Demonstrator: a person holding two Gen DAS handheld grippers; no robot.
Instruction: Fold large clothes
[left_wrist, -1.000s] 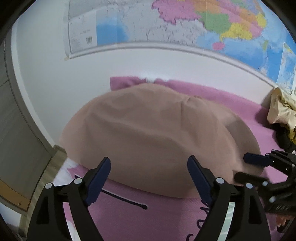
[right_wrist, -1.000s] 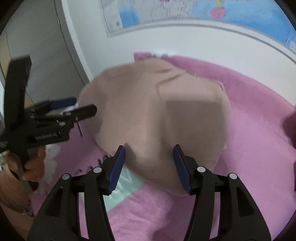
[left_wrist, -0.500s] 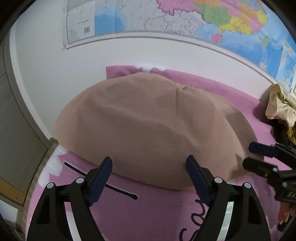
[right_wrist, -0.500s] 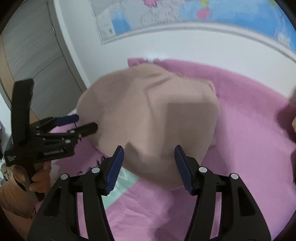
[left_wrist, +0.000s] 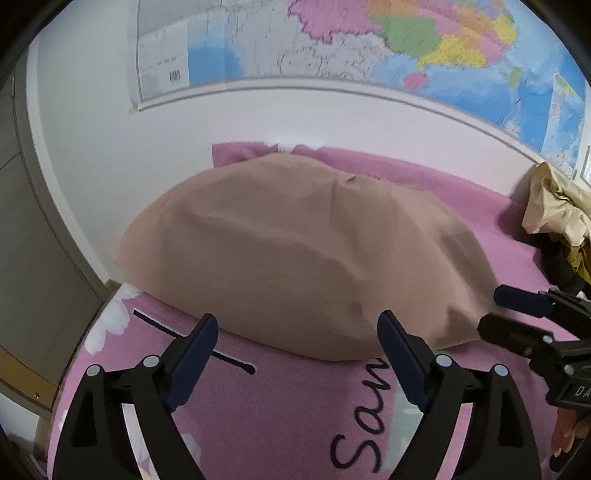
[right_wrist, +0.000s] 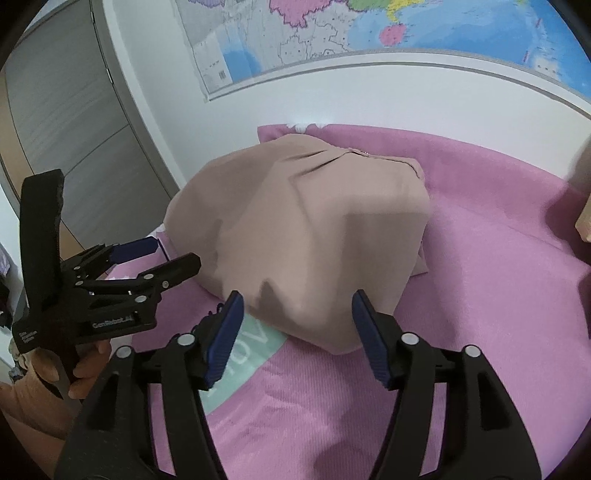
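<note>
While both tools gape empty | left tool (left_wrist: 297, 339), right tool (right_wrist: 297, 325) | garment (left_wrist: 295, 254) seam: right view only

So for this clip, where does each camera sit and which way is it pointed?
Left wrist: on the left gripper, looking along its open fingers across the pink bedspread at the tan garment and wall map; the right gripper enters from the right.
Right wrist: on the right gripper, fingers open, facing the same garment from nearer its right end; the left gripper and the hand holding it show at left.
Shared: garment, bedspread, map, and each other's gripper.
</note>
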